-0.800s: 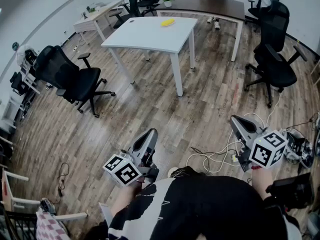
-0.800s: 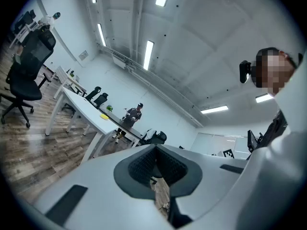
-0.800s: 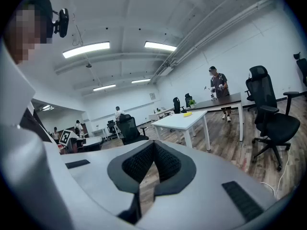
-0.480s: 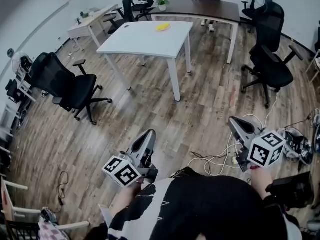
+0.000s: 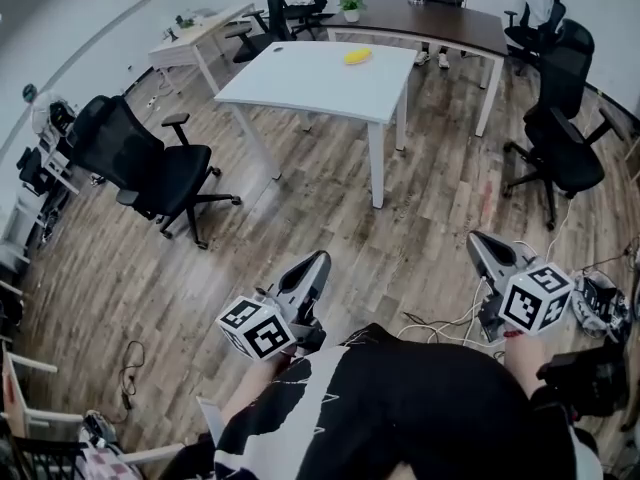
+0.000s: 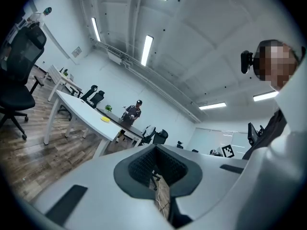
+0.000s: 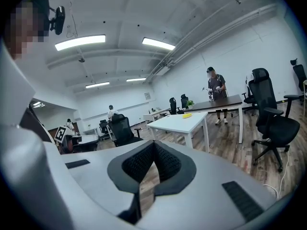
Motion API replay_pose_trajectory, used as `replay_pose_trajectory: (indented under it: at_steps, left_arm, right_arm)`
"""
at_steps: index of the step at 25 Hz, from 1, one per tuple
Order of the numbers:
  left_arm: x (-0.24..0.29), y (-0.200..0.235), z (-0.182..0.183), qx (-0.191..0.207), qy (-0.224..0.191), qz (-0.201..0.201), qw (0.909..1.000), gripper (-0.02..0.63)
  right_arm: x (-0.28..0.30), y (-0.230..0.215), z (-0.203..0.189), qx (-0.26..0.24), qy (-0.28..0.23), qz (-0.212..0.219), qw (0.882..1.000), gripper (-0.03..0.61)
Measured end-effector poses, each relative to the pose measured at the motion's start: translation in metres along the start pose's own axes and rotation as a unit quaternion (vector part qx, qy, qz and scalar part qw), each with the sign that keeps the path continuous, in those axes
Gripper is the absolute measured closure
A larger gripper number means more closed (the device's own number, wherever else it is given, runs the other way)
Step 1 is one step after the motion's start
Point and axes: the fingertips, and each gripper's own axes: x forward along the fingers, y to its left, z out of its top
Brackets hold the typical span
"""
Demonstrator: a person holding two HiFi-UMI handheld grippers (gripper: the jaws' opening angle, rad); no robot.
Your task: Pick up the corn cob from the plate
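Observation:
The yellow corn cob (image 5: 358,56) lies on the far part of a white table (image 5: 300,83), several steps away across the wooden floor; I cannot make out a plate under it. It shows small in the left gripper view (image 6: 105,120) and in the right gripper view (image 7: 187,115). My left gripper (image 5: 320,260) is held low in front of the body, shut and empty, its pads (image 6: 144,164) meeting. My right gripper (image 5: 474,240) is also shut with nothing between its pads (image 7: 165,162). Both point toward the table.
A black office chair (image 5: 150,168) stands left of the table, and two more (image 5: 565,153) stand at the right. A dark curved desk (image 5: 430,20) with a person (image 7: 216,87) at it lies behind the table. Cables (image 5: 440,328) lie on the floor near my right side.
The head view has shifted: the table and corn now sit a little further right in the picture. Both grippers stay shut and low, the left one slightly higher and further right.

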Motion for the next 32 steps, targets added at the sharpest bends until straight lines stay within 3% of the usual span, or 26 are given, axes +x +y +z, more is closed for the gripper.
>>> replay_pose_trajectory:
  at_steps: [7, 12, 17, 23, 28, 32]
  left_arm:
    - [-0.007, 0.063, -0.001, -0.05, 0.027, 0.028, 0.998, 0.598]
    - [0.002, 0.082, 0.01, -0.105, 0.005, 0.022, 0.9942, 0.598]
    - [0.025, 0.102, 0.018, -0.082, 0.021, 0.024, 0.9961, 0.598]
    - [0.081, 0.123, 0.037, -0.084, 0.006, 0.013, 0.9964, 0.598]
    - [0.148, 0.145, 0.06, -0.071, -0.002, 0.015, 0.9973, 0.598]
    - [0.212, 0.165, 0.068, -0.055, 0.018, 0.017, 0.9982, 0.598]
  right_arm:
    - [0.067, 0.018, -0.017, -0.022, 0.031, 0.013, 0.999, 0.565]
    - [0.091, 0.016, -0.018, -0.02, 0.048, 0.02, 0.998, 0.565]
    - [0.128, 0.009, -0.007, -0.008, 0.048, 0.036, 0.998, 0.565]
    - [0.168, -0.031, 0.027, -0.014, 0.048, 0.04, 0.998, 0.565]
    - [0.205, -0.086, 0.061, -0.016, 0.053, 0.037, 0.998, 0.565]
    - [0.237, -0.136, 0.088, -0.02, 0.056, 0.039, 0.997, 0.565]
